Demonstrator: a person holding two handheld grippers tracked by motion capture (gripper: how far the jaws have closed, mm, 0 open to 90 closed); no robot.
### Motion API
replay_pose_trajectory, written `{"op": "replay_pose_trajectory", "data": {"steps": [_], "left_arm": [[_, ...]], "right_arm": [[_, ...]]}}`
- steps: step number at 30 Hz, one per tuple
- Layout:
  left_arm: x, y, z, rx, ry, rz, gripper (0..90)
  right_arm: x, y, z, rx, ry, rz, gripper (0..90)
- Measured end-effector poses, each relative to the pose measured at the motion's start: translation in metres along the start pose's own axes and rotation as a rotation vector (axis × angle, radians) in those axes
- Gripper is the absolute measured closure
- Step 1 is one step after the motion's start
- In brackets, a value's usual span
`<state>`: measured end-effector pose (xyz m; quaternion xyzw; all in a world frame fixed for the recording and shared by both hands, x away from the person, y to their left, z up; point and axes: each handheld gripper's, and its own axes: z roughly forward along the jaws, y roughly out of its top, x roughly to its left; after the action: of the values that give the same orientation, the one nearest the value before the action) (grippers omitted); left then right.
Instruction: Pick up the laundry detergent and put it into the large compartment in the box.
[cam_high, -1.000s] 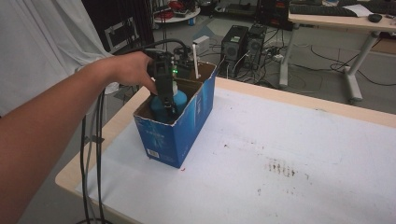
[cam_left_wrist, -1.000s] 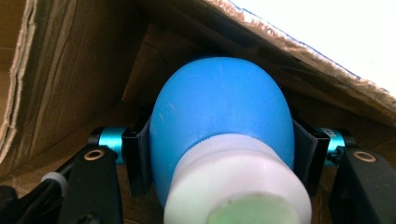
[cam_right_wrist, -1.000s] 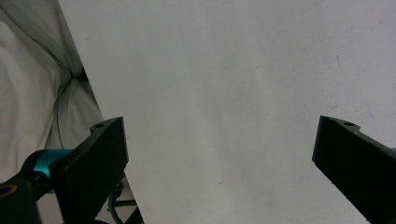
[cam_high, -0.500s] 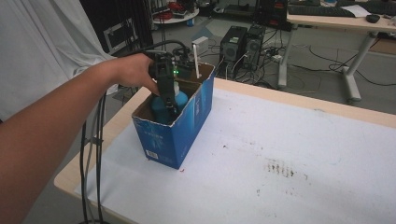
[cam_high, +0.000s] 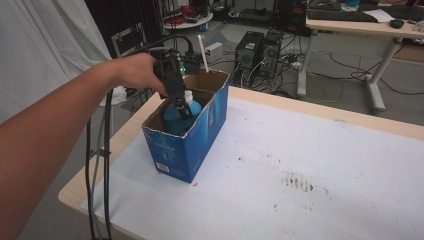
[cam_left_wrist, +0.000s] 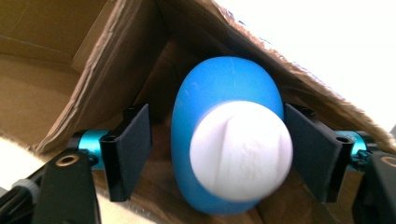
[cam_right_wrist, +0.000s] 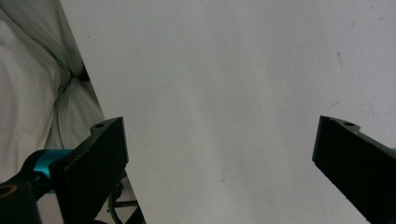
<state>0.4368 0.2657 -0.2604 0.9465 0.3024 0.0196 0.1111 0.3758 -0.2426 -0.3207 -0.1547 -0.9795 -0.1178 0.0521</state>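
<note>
Left gripper (cam_high: 181, 107) inside blue box (cam_high: 192, 145), jaws just opening, parted around blue bottle (cam_left_wrist: 227, 135); left pad clear, right pad at its 3 o'clock side. Right gripper (cam_right_wrist: 219, 163) jaws wide, empty, over white table (cam_right_wrist: 243, 70).

Pale wood-edged bench (cam_high: 350, 125) with a white top, dark smudges and specks toward its middle and right, an open blue cardboard box (cam_high: 187, 142) standing directly on its left part near the left edge, torn flaps up, the bench's near edge bare wood

Even daylight, blurred close-up, washed-out glare
</note>
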Motion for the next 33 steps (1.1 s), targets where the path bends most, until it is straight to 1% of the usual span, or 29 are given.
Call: {"op": "replay_pose_trajectory", "data": {"steps": [5,6,7,8,9,12,13,15,16,19,20,21,22,23,26,28,31,32,33], "left_arm": [[-0.002,0.000,-0.013,-0.023,0.011,-0.006,26.1],[-0.002,0.000,-0.013,-0.023,0.011,-0.006,26.1],[-0.003,0.001,-0.019,-0.028,0.015,-0.005,26.1],[-0.003,0.001,-0.019,-0.028,0.015,-0.005,26.1],[-0.005,0.002,-0.024,-0.039,0.023,-0.007,26.1],[-0.007,0.003,-0.033,-0.058,0.028,-0.006,26.1],[-0.008,0.004,-0.036,-0.059,0.032,-0.006,26.1],[-0.010,0.006,-0.041,-0.061,0.036,-0.003,26.1],[-0.010,0.006,-0.041,-0.061,0.036,-0.003,26.1],[-0.015,0.011,-0.053,-0.080,0.040,0.002,22.9],[-0.015,0.011,-0.053,-0.080,0.040,0.002,22.9],[-0.018,0.015,-0.061,-0.091,0.044,0.008,23.0],[-0.018,0.015,-0.061,-0.091,0.044,0.008,22.9],[-0.021,0.019,-0.068,-0.099,0.053,0.018,22.9],[-0.027,0.026,-0.077,-0.107,0.057,0.036,22.9],[-0.031,0.031,-0.082,-0.114,0.063,0.042,22.9],[-0.039,0.040,-0.086,-0.107,0.082,0.043,22.9],[-0.039,0.040,-0.086,-0.107,0.082,0.043,22.9],[-0.044,0.045,-0.086,-0.106,0.099,0.045,22.9]], "right_arm": [[0.001,0.000,-0.001,-0.003,-0.001,0.001,2.5],[0.001,0.000,-0.001,-0.002,-0.002,-0.004,2.5],[0.002,0.000,-0.001,-0.004,-0.003,-0.002,2.6],[0.002,0.000,-0.001,-0.004,-0.003,-0.002,2.6],[0.002,0.000,-0.001,-0.007,-0.003,-0.005,2.5],[0.002,0.000,-0.002,-0.012,-0.004,-0.008,2.5],[0.002,-0.001,-0.002,-0.013,-0.005,-0.003,2.6],[0.002,-0.001,-0.002,-0.015,-0.006,-0.007,2.6],[0.002,-0.001,-0.002,-0.015,-0.006,-0.007,2.6],[0.002,-0.002,-0.003,-0.021,-0.008,-0.005,2.5],[0.002,-0.002,-0.003,-0.021,-0.008,-0.005,2.5],[0.003,-0.002,-0.004,-0.023,-0.009,-0.004,2.6],[0.003,-0.002,-0.004,-0.024,-0.010,-0.004,2.5],[0.003,-0.003,-0.004,-0.027,-0.010,-0.004,2.6],[0.003,-0.003,-0.005,-0.029,-0.011,-0.003,2.5],[0.003,-0.004,-0.006,-0.032,-0.013,0.001,2.6],[0.003,-0.004,-0.006,-0.035,-0.013,-0.002,2.5],[0.003,-0.004,-0.007,-0.036,-0.013,-0.001,2.5],[0.004,-0.005,-0.007,-0.039,-0.013,0.000,2.5]]}}
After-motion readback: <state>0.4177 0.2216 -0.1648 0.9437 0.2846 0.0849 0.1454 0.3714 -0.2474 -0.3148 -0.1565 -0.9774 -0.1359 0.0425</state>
